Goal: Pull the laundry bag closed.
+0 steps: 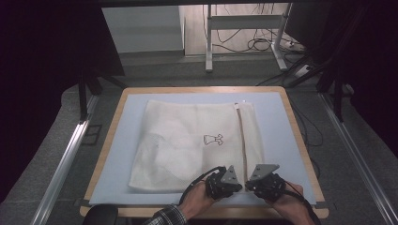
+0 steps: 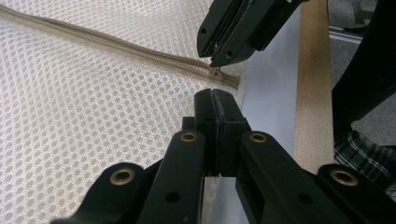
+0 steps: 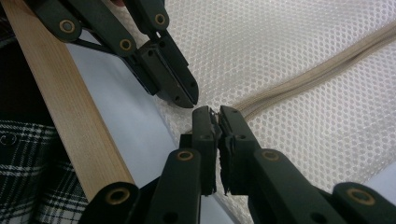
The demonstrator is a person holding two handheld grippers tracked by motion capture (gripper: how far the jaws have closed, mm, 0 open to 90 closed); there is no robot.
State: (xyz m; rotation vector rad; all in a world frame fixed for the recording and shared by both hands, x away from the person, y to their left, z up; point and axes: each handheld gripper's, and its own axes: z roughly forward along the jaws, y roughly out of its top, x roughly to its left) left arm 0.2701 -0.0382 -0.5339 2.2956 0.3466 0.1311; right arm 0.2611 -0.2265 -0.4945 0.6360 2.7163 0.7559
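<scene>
The limp, light mesh bag [image 1: 187, 140] needed pinning: left gripper [image 2: 215, 100] jaws clamped its edge, right gripper [image 3: 215, 116] jaws gripped the zipper pull [image 2: 215, 71].

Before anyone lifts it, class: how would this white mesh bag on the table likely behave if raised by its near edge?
The mesh bag would probably droop and fold: it is thin open netting lying flat with soft creases. It likely weighs little for its spread, since its weave is mostly holes. The zipper strip looks denser, so that side may hang straighter.

Wood-edged table [image 1: 111, 125], pale blue mat [image 1: 118, 154] (covering it), white mesh bag [image 1: 180, 140] flat
</scene>
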